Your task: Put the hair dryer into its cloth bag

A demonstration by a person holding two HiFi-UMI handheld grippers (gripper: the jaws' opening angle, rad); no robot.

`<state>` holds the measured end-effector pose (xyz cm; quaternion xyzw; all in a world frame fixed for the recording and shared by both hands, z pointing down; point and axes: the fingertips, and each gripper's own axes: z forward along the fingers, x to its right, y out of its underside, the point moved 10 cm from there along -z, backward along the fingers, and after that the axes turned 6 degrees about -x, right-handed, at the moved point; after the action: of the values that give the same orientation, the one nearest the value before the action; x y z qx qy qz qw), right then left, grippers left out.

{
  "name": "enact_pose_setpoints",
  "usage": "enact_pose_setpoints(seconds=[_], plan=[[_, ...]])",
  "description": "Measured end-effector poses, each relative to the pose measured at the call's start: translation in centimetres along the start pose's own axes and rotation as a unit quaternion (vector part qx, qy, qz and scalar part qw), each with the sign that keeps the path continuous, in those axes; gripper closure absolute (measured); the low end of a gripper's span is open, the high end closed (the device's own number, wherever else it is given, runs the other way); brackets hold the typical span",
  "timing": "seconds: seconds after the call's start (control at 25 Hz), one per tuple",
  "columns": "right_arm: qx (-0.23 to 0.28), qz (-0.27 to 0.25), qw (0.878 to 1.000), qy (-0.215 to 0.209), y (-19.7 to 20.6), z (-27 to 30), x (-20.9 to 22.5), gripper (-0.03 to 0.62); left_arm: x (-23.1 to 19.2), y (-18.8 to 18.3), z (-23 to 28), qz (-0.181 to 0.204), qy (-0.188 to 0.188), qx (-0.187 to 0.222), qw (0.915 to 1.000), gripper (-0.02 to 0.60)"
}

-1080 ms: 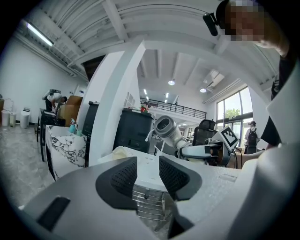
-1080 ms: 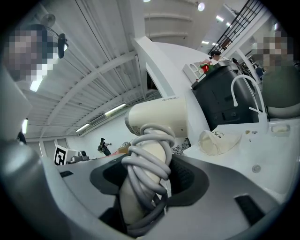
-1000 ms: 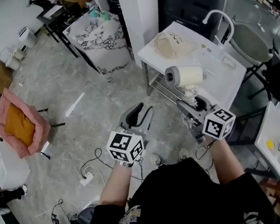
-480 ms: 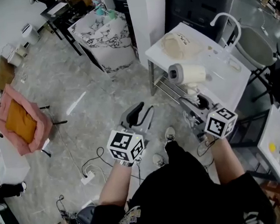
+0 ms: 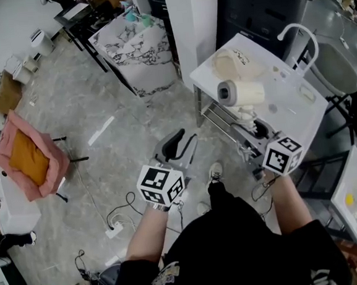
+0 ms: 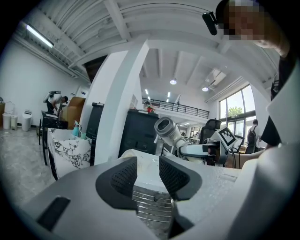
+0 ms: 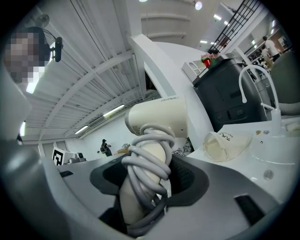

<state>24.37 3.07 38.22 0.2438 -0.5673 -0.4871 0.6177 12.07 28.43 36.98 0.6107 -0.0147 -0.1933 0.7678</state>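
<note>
The cream-white plastic hair dryer (image 5: 242, 93) (image 7: 157, 119), grey cord wound round its handle, stands upright over the edge of the white table (image 5: 294, 113), its handle pinched by the right gripper (image 5: 251, 131) (image 7: 145, 180). The cream cloth bag (image 5: 233, 62) (image 7: 225, 143) lies on that table beyond. The left gripper (image 5: 176, 146) (image 6: 147, 176) holds its jaws spread, empty.

The left gripper (image 5: 181, 140) points forward with jaws apart, empty; the right gripper (image 5: 252, 128) clamps the hair dryer (image 5: 241, 93).

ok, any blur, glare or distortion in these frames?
Head view: sharp, evenly lit, edges bowed. Left gripper view: heavy fisheye, black corners, windows bright at the right. Right gripper view: same fisheye and dark corners, hair dryer sharp up close.
</note>
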Motion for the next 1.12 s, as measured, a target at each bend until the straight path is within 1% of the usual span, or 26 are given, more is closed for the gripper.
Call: enact_pose_setpoints(seconds=[0.2,0.64,0.8,1.12], plan=[[-0.001,0.007,1.000,0.006,-2.4,2.8,3.6,0.354,-2.9,-1.3,4.3,-0.006,0.004,-0.009,0.9999,0.448],[0.008,0.038,0.999,0.032,-8.2,8.5,12.8,0.353,-8.9,-5.2,15.0,-0.004,0.017,-0.029,0.9994,0.448],[0.015,0.043,0.998,0.038,-10.1,9.4,15.7,0.353,-10.2,-6.5,18.6,-0.001,0.022,-0.032,0.9992,0.448],[0.036,0.049,0.997,0.049,-13.1,9.4,20.3,0.353,-11.2,-8.5,25.1,0.025,0.040,-0.035,0.9983,0.448]])
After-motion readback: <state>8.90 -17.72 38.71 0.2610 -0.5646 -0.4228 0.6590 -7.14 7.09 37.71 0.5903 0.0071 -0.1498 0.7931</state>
